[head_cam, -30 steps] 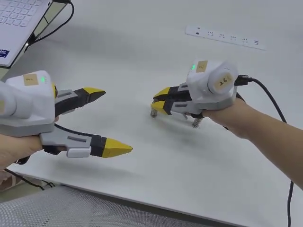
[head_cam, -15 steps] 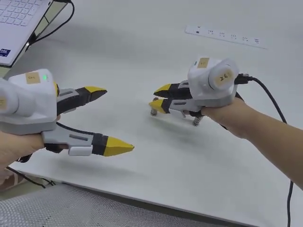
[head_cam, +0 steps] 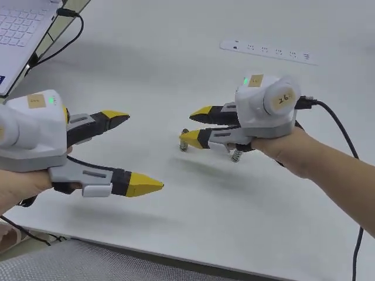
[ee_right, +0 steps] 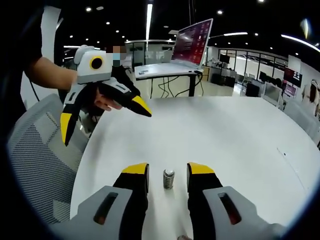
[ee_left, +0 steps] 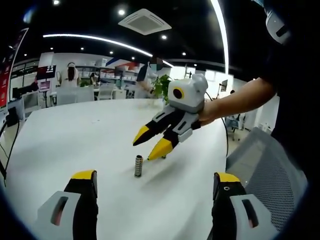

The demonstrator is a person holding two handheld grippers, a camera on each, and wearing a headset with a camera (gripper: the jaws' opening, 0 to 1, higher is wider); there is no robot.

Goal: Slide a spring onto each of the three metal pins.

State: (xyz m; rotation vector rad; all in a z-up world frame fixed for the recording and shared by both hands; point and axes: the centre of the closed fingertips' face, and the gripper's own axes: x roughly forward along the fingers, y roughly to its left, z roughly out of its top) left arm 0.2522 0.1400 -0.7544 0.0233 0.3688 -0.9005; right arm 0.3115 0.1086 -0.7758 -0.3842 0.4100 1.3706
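- A pin stands upright on the white table, with a spring coiled round its shaft; this pin is the landmark for all that follows.
- In the right gripper view the pin sits between the two yellow-tipped jaws of the right gripper. The jaws are set narrow, with a thin gap showing on each side of the pin, so they are not touching it.
- In the head view the right gripper reaches toward the pin from the right. Its lower jaw tip is just beside the pin's top and its upper tip is above it.
- A second pin, also with a coiled look, stands to the right of the first, under the right gripper's body.
- The left gripper hovers well to the left of the pin, above the table. Its jaws are spread wide and hold nothing.
- In the left gripper view the pin stands ahead of the wide jaws, closer to the left one. The right gripper points down at it from just behind.
- A cable runs from the back of the right gripper, away from the pin.
- A power strip lies far beyond the pin on the table.
- A laptop sits far to the pin's left.
- A mesh chair stands off the table edge on the left gripper's side of the pin.
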